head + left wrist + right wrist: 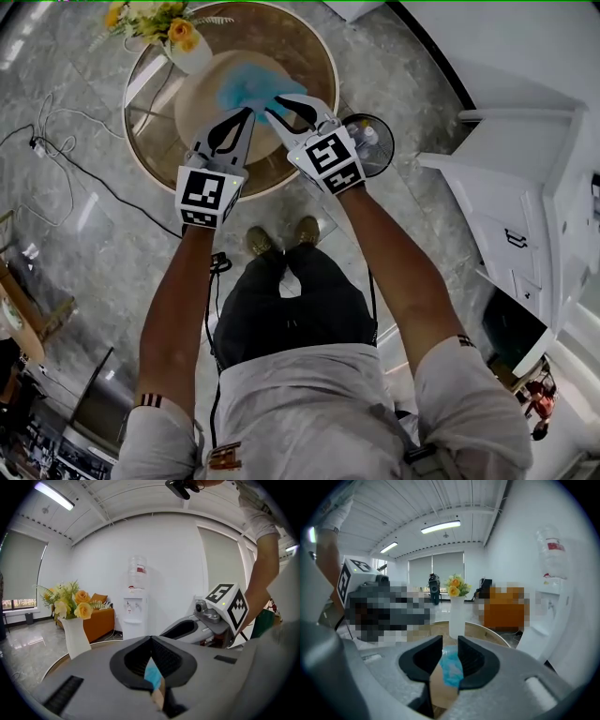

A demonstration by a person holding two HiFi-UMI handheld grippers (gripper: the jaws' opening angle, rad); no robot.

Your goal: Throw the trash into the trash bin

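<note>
A crumpled blue piece of trash (251, 86) lies on a round beige object (202, 94) on the round brown table (309, 47). Both grippers hang over its near edge, side by side. My left gripper (247, 112) has its tips together (151, 638). The blue trash (152, 677) shows through the slit below them, and I cannot make out a grip on it. My right gripper (272, 108) stands with its jaws a little apart (450, 641). The blue trash (451, 667) shows in that gap over the beige surface, and the pads do not press on it.
A white vase of yellow flowers (187, 52) stands at the table's far left. A dark round fan-like thing (370, 141) sits by the table's right rim. White cabinets (525, 206) line the right, a water dispenser (135, 606) the wall. Cables (75, 169) cross the marble floor.
</note>
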